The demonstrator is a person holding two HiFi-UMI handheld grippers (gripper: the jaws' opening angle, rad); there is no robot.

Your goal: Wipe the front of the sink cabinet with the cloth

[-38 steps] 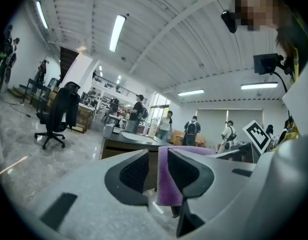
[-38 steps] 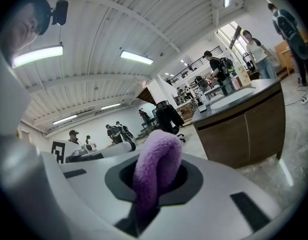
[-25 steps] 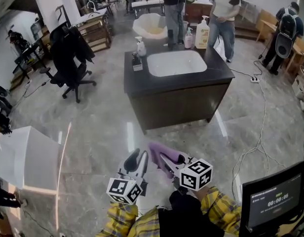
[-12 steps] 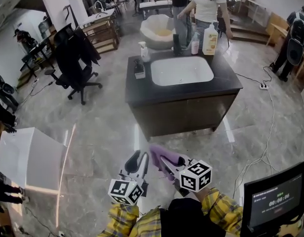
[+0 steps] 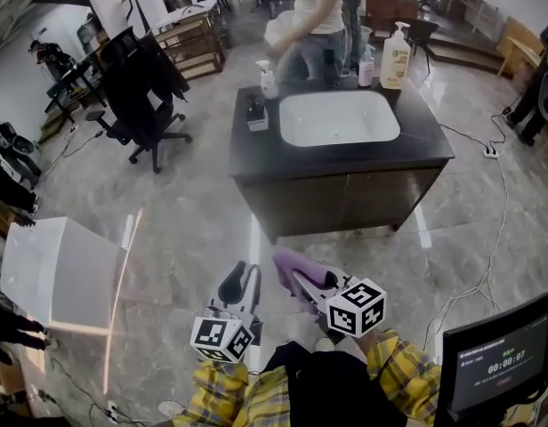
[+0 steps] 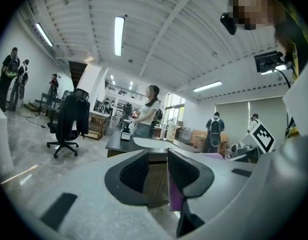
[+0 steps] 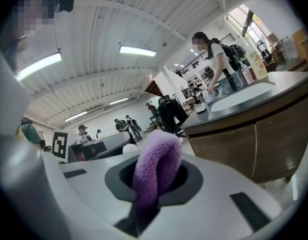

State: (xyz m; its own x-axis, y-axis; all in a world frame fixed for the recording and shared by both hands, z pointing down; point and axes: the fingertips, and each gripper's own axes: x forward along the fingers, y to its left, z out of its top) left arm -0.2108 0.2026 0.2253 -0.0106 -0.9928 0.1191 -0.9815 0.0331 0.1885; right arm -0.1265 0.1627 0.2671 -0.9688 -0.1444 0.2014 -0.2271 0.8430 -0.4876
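Person (image 5: 314, 12) stepped behind cabinet (image 5: 345, 198), chair (image 5: 141, 87) leftward; right gripper (image 5: 296, 283) clamps cloth (image 5: 283, 261).

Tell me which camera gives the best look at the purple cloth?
The right gripper view: the purple cloth fills the middle, pinched between the jaws. The head view shows it small from above; the left gripper view catches only a sliver.

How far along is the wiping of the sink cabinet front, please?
Done: the cloth is clamped in the fingers of the right gripper. In hand: it is held out toward the sink cabinet, with floor between. Left: all wiping; nothing touches the cabinet front yet. The left gripper is empty.
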